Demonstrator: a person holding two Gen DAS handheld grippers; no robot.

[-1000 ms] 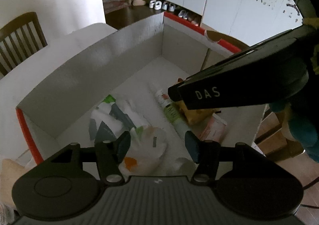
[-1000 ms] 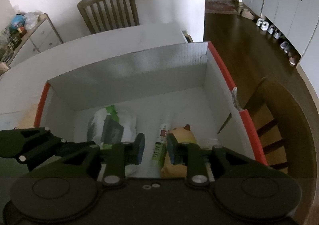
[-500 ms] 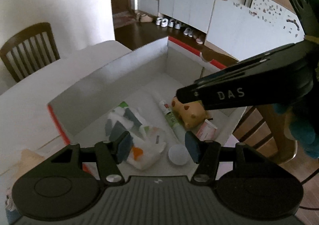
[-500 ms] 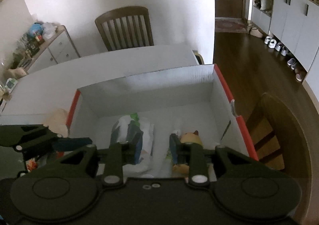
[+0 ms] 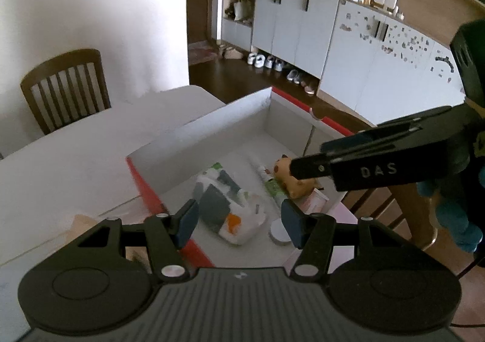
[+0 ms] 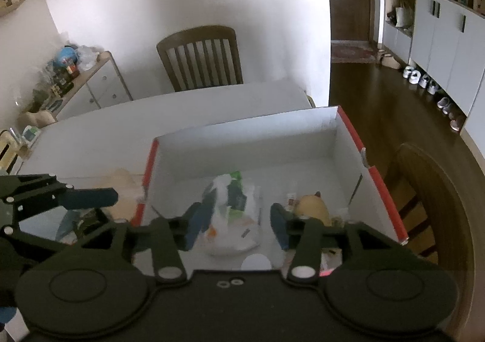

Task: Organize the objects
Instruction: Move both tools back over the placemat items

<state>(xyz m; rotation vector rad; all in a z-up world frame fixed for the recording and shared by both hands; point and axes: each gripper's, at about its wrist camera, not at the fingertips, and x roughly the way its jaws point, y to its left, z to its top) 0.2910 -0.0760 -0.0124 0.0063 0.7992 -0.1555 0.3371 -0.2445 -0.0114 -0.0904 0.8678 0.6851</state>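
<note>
A white table (image 6: pixel 127 126) is seen with a big white box (image 6: pixel 242 142) on it. Inside lie a plastic bag (image 6: pixel 233 220), a yellow toy (image 6: pixel 312 205) at its right, and a tube (image 5: pixel 269 181) between them. The left gripper (image 5: pixel 239 220) is held open and empty above the box. The right gripper (image 6: pixel 239 223) has just been opened, with nothing between its jaws.
</note>
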